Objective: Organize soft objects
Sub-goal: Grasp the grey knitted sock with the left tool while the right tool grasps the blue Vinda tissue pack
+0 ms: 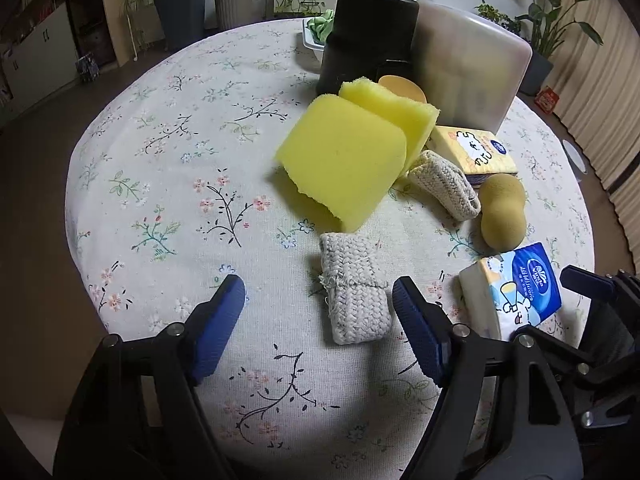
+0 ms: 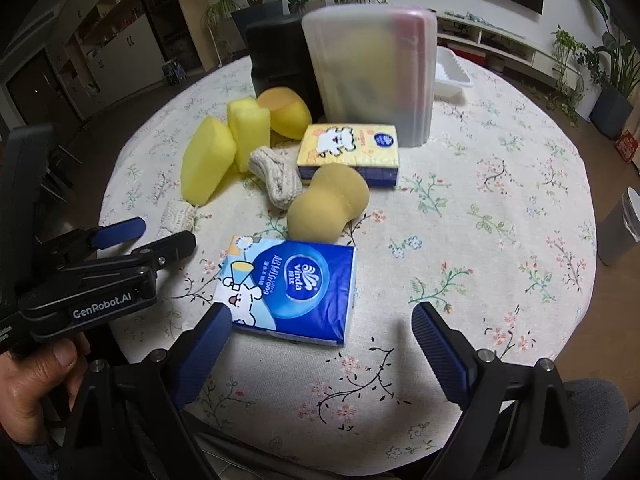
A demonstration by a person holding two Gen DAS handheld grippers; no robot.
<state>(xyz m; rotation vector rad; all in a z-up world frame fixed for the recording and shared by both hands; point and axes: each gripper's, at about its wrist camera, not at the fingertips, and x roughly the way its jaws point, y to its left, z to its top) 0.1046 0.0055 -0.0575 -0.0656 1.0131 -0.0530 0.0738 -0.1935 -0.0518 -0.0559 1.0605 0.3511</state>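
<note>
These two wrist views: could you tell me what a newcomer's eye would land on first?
Probably the bright yellow sponges leaning together mid-table, in front of a frosted plastic box. Next, the blue tissue pack lying just ahead of the open right gripper. The open left gripper straddles a woven beige pad on the floral tablecloth.

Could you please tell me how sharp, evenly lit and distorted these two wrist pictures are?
Left wrist view: strong fisheye bulge, dark corners, the woven cloth pad sharp, the frosted plastic container soft. Right wrist view: same bulge, the blue tissue pack crisp, the container smeared, no glare.
</note>
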